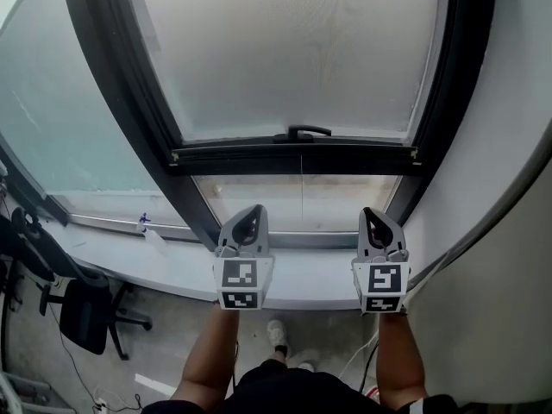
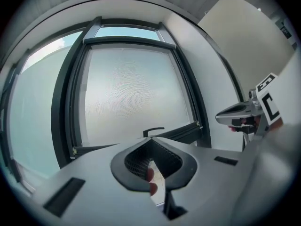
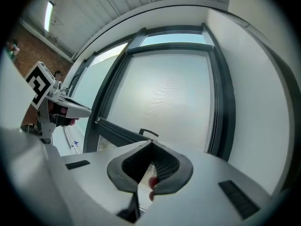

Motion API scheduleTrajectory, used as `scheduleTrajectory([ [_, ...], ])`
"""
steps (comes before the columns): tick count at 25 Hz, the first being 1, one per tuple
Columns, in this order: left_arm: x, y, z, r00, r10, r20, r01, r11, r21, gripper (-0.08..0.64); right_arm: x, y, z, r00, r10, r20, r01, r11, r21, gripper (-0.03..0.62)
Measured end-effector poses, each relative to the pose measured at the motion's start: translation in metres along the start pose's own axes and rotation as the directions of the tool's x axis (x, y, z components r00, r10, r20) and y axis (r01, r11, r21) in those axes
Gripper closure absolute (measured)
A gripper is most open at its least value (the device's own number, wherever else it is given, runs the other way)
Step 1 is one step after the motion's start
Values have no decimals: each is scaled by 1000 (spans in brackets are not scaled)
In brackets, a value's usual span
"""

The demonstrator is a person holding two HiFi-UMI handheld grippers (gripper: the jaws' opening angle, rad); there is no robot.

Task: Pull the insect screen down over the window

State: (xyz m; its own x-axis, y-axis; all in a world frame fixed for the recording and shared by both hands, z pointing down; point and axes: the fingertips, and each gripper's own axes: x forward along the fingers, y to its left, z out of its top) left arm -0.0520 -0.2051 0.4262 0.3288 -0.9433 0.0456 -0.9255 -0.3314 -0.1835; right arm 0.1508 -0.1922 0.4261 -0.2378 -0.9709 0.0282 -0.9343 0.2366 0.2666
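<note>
The insect screen (image 1: 293,50) covers most of the window. Its dark bottom bar (image 1: 293,155), with a small black handle (image 1: 302,132), hangs a little above the sill and leaves a strip of bare glass (image 1: 293,201) under it. My left gripper (image 1: 253,210) and right gripper (image 1: 373,212) are held side by side below the bar, both shut and empty, touching nothing. In the left gripper view the shut jaws (image 2: 149,140) point up at the screen (image 2: 131,93) and handle (image 2: 153,131). The right gripper view shows its shut jaws (image 3: 150,144) under the handle (image 3: 148,133).
A grey window sill (image 1: 172,266) runs below, with a small spray bottle (image 1: 148,224) on it at the left. A black office chair (image 1: 86,313) stands on the floor at lower left. A white wall (image 1: 500,188) closes the right side.
</note>
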Motion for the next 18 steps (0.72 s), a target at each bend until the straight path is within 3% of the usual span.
scheduleTrajectory([
  [11, -59, -15, -5, 999, 33, -21, -34, 999, -32, 557, -59, 20, -8, 1000, 26, -15, -25, 998, 52, 586],
  [18, -95, -23, -10, 1000, -11, -27, 10, 998, -57, 557, -102, 48, 12, 998, -20, 65, 19, 1000, 25, 586],
])
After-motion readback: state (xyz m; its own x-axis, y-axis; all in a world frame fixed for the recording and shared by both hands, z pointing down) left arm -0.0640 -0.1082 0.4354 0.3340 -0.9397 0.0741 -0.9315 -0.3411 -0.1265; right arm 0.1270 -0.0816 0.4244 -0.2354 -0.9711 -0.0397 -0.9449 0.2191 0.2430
